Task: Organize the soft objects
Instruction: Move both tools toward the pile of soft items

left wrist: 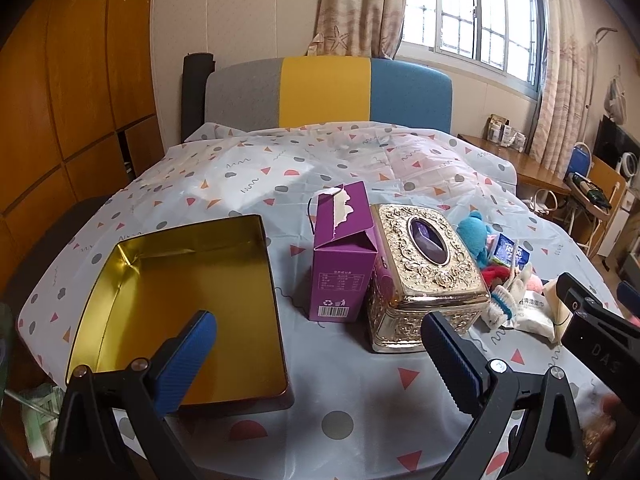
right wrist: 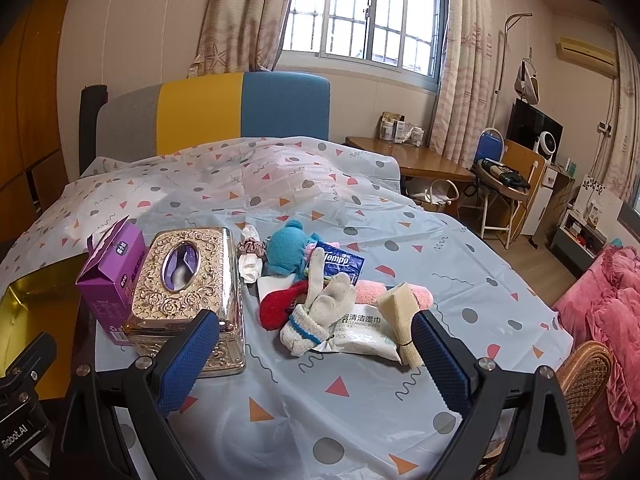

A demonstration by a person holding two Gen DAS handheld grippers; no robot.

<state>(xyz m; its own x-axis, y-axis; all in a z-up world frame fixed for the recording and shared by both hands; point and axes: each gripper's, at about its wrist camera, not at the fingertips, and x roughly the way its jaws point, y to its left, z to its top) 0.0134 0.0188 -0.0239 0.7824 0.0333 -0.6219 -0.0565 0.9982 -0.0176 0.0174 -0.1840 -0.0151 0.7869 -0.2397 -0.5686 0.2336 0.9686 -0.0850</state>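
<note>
A heap of soft things lies on the table: a white knit glove (right wrist: pixel 320 304), a blue plush toy (right wrist: pixel 286 252), a red sock (right wrist: pixel 278 306), a pink cloth (right wrist: pixel 416 294), a beige sponge (right wrist: pixel 400 316), a wet-wipes pack (right wrist: pixel 362 336) and a blue Tempo tissue pack (right wrist: pixel 340 264). The heap also shows in the left wrist view (left wrist: pixel 508 280). An open gold tin (left wrist: pixel 180 308) sits at the left. My left gripper (left wrist: pixel 320 356) is open and empty, above the table between tin and gold tissue box (left wrist: pixel 424 268). My right gripper (right wrist: pixel 316 360) is open and empty, just short of the heap.
A purple carton (left wrist: pixel 344 252) stands next to the ornate gold tissue box (right wrist: pixel 188 284). The patterned tablecloth (right wrist: pixel 360 400) covers the table. A colour-block headboard (left wrist: pixel 328 92) stands behind. A pink quilt (right wrist: pixel 600 312) and wicker chair (right wrist: pixel 584 380) are at the right.
</note>
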